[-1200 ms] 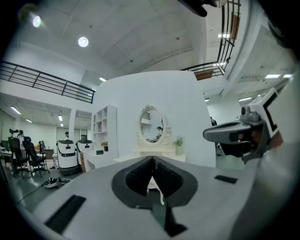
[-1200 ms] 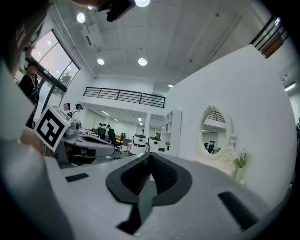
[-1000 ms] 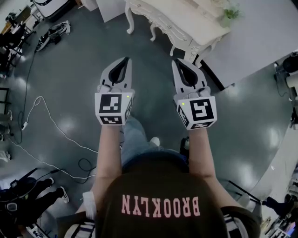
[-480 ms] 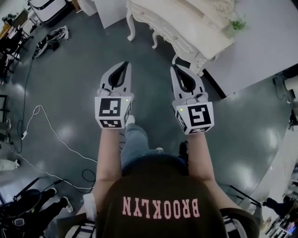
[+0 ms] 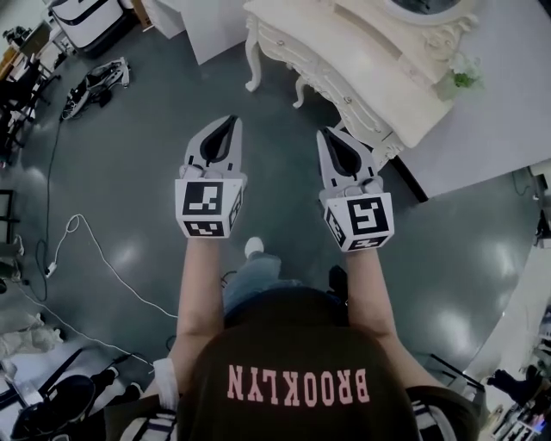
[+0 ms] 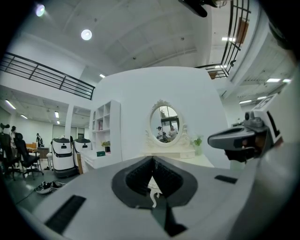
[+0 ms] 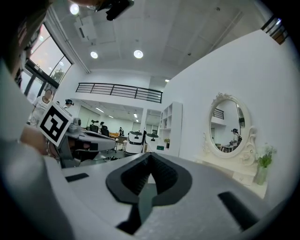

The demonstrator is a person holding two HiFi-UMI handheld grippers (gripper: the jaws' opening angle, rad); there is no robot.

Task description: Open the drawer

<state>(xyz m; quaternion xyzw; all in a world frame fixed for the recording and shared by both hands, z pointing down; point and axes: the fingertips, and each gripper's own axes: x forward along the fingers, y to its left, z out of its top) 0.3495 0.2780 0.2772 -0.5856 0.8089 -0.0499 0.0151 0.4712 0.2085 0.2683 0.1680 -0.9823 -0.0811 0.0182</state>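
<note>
A cream, carved dressing table (image 5: 344,65) with an oval mirror (image 5: 422,7) stands at the upper right of the head view. Its drawer fronts (image 5: 320,62) face the floor in front of me. My left gripper (image 5: 232,120) and right gripper (image 5: 326,133) are held level, side by side, above the grey floor and short of the table. Both are shut with nothing between their jaws. Past the tips of my left gripper (image 6: 152,159) I see the table (image 6: 174,153) and mirror (image 6: 165,123) straight ahead. Beyond my right gripper (image 7: 149,155), the mirror (image 7: 228,126) lies to the right.
A white curved wall (image 5: 491,112) runs behind the table, with a small plant (image 5: 463,76) on the table's end. White machines (image 5: 86,15), shoes (image 5: 96,71) and loose cables (image 5: 90,245) lie on the floor to the left. White shelving (image 6: 107,133) stands left of the table.
Both grippers have travelled forward together as the person walks. The dressing table has come closer and sits lower in the head view. The jaws have stayed shut.
</note>
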